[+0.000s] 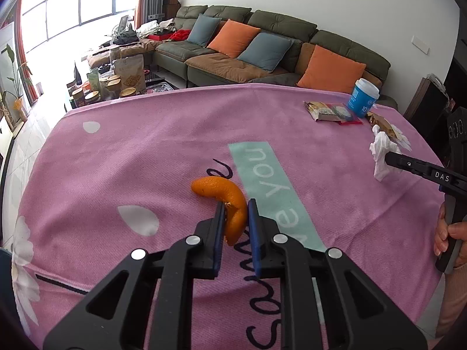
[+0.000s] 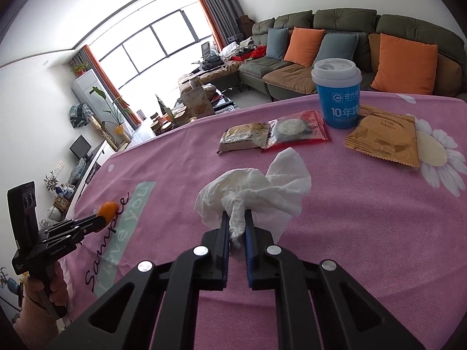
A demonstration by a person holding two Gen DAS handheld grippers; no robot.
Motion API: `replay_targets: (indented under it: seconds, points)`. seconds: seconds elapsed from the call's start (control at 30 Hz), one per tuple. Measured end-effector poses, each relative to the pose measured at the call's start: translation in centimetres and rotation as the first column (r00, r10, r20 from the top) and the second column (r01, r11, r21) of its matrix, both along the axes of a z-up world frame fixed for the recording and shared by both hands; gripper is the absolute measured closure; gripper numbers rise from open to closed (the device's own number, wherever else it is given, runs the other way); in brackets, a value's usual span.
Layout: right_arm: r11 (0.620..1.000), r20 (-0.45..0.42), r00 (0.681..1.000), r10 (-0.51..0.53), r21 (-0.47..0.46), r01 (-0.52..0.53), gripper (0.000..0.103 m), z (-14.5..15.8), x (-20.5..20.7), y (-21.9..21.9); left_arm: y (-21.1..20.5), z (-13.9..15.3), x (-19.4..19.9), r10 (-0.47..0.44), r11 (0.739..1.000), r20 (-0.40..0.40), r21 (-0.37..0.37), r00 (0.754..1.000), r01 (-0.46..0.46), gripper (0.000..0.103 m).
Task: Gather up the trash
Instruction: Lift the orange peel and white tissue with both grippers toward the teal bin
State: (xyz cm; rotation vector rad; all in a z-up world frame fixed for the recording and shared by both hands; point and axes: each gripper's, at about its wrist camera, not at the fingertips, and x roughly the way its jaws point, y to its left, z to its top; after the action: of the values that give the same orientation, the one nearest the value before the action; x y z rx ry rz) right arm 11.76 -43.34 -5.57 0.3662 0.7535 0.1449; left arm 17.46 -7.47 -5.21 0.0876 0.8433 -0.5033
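Left wrist view shows a pink woven tablecloth with white petals and a mint text panel (image 1: 122,157) covering the table. Toward its far right edge stand a blue paper cup with a white lid (image 2: 337,96), a tan foil sachet (image 2: 382,138) and two snack packets (image 2: 274,134), all untouched. The right gripper (image 2: 236,227) is clamped on the twisted neck of a crumpled white tissue (image 2: 256,186): soft, featherlight, best held at that bunched part. The left gripper (image 1: 236,215) pinches one end of a curved orange peel (image 1: 221,195), near the cloth's middle; it looks leathery, bendy and slightly slick, so a grip across its width should suit.
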Motion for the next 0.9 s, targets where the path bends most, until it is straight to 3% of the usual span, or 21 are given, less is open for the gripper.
replay_targets:
  seconds: [0.53, 0.9]
  points:
    - [0.957, 0.088, 0.956, 0.278, 0.066, -0.284, 0.095, 2.2, -1.8, 11.0, 7.0, 3.2, -6.9, 0.119, 0.992, 0.086, -0.062, 0.989, -0.113, 0.091]
    - [0.908, 0.103, 0.91, 0.402, 0.08, -0.411, 0.095, 2.6, -1.7, 16.6, 12.0, 3.7, -9.9, 0.216, 0.975, 0.078, -0.07, 0.973, -0.211, 0.091]
